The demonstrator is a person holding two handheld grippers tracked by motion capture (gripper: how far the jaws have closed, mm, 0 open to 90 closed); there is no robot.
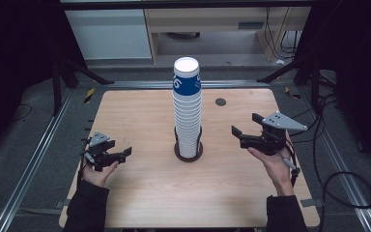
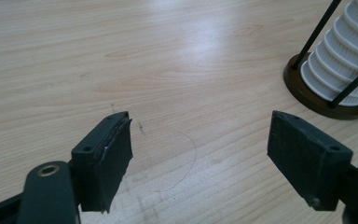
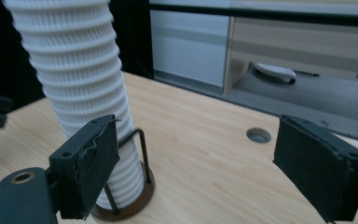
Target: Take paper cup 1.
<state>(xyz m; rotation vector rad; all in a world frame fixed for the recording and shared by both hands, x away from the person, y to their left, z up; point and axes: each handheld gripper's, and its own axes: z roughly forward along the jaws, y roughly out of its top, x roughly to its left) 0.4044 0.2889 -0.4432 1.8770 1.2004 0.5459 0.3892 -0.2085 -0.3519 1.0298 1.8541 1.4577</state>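
Both hand-held grippers, left (image 1: 121, 155) and right (image 1: 244, 131), are waiting spread, empty; nudging the tall frame-centre cup stack (image 1: 187, 108) is risking toppling it.

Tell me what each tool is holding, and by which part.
Nothing is held. The left tool and right tool both stand open over the table, apart from the cup stack in its holder.

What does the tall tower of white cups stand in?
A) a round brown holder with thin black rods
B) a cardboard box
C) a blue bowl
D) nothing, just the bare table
A: the stack of cups sits in a round brown base with thin black rods rising along its sides, plain in the right gripper view, in the middle of the wooden table.
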